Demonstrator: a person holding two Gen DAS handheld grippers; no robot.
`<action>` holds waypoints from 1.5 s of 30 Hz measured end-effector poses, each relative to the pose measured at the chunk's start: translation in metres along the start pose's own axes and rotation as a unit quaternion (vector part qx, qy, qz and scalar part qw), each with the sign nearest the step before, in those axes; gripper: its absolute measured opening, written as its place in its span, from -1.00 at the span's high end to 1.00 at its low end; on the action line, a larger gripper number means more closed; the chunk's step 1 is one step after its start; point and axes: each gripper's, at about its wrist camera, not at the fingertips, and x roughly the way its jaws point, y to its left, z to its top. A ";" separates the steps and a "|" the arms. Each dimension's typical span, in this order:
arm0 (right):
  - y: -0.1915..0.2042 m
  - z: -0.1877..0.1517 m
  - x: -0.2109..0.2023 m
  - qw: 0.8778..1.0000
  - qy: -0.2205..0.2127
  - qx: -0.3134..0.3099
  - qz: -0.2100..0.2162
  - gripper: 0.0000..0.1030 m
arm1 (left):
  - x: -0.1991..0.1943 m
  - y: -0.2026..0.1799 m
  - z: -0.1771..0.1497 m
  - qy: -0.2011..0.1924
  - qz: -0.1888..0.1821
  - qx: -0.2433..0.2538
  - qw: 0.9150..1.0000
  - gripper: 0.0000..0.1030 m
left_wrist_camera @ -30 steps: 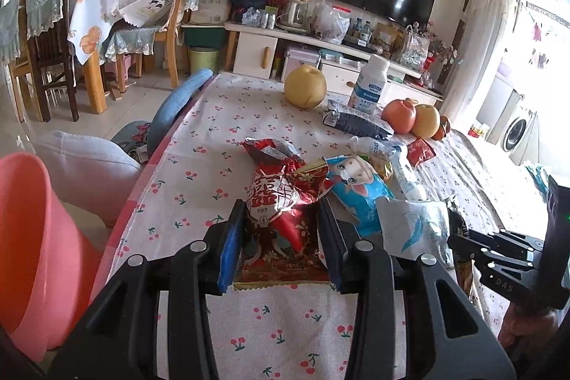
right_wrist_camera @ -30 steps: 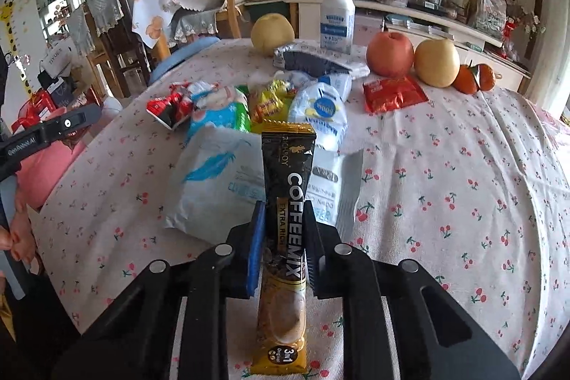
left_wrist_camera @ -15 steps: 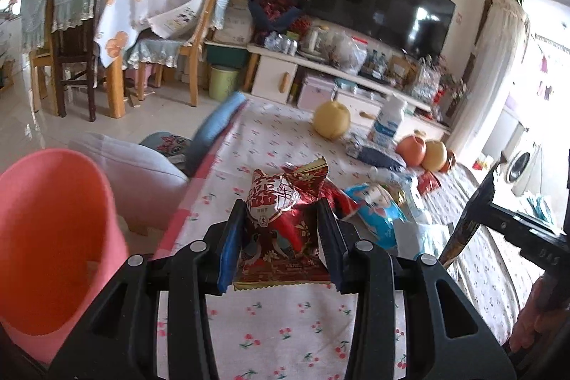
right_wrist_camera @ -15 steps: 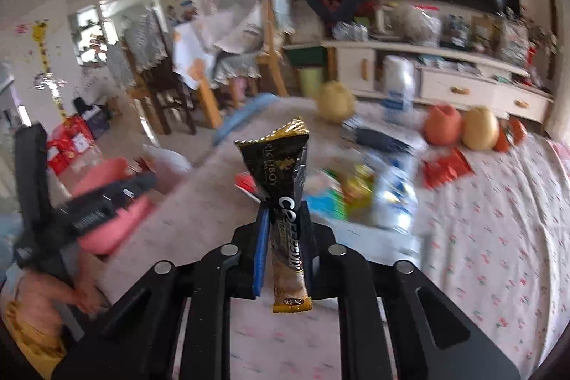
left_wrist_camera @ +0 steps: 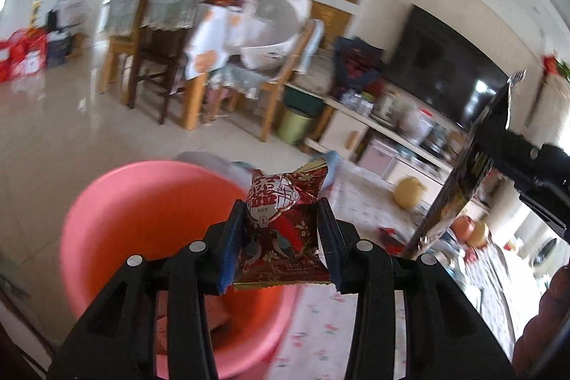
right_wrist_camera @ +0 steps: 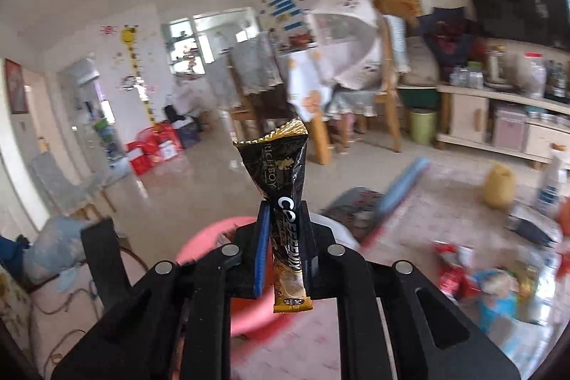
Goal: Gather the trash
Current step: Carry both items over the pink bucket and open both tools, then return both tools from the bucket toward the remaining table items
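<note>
Here the left hand-held gripper (left_wrist_camera: 281, 237) is clenched on a red snack wrapper (left_wrist_camera: 283, 230), held up over the pink basin (left_wrist_camera: 142, 212). The right hand-held gripper (right_wrist_camera: 284, 248) pinches a black coffee-mix sachet (right_wrist_camera: 285, 202) at mid-length, near the basin too. Both packets look light, crinkly and limp, probably slippery; a flat mid-body pinch suits them.
</note>
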 end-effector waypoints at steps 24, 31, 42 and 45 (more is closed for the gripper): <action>-0.048 -0.075 0.014 0.993 0.070 0.033 -0.089 -0.72 | -0.012 0.004 -0.001 -0.058 0.077 0.009 0.995 -0.80; -0.054 -0.095 -0.039 0.989 0.056 -0.014 -0.139 -0.82 | -0.026 -0.047 -0.008 -0.071 0.047 0.076 0.993 -0.80; -0.079 -0.110 -0.103 0.983 0.028 -0.009 -0.181 -0.85 | -0.040 -0.109 -0.034 -0.044 0.025 0.145 0.988 -0.80; -0.086 -0.115 -0.117 0.982 0.021 -0.008 -0.187 -0.85 | -0.043 -0.123 -0.045 -0.042 0.013 0.167 0.985 -0.80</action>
